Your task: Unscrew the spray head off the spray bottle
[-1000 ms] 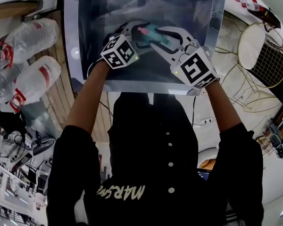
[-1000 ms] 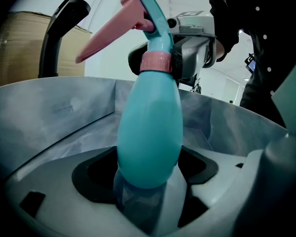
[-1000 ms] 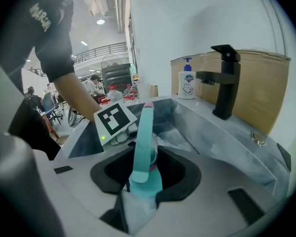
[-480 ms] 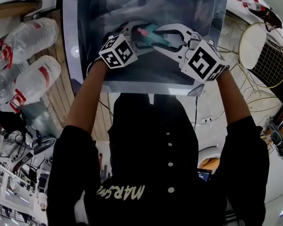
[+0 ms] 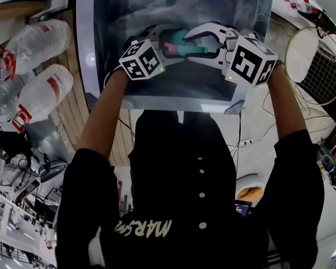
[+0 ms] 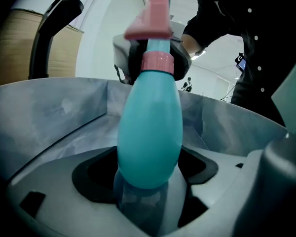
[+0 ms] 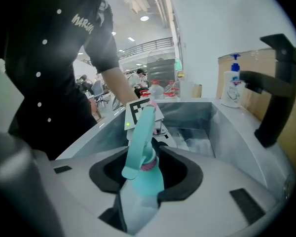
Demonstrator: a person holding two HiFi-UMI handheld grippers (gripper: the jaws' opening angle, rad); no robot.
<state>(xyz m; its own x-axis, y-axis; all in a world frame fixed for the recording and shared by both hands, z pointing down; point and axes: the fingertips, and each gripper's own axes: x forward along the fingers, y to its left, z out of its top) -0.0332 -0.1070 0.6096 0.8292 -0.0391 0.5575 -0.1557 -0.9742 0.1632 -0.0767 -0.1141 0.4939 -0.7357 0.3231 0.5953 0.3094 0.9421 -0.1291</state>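
The left gripper (image 6: 149,168) clamps its fingers on the bottle (image 6: 150,125). The right gripper (image 7: 148,179) seems to have its fingers closed on the spray head (image 6: 154,22). Keep the bottle still and twist only the head, without tilting it.

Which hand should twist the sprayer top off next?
Right. The right gripper holds the bottle at its top end, right by the pink collar under the spray head, so it can twist there, though its jaws just opened a little. The left gripper clamps the bottle's fat bottom, best for holding still.
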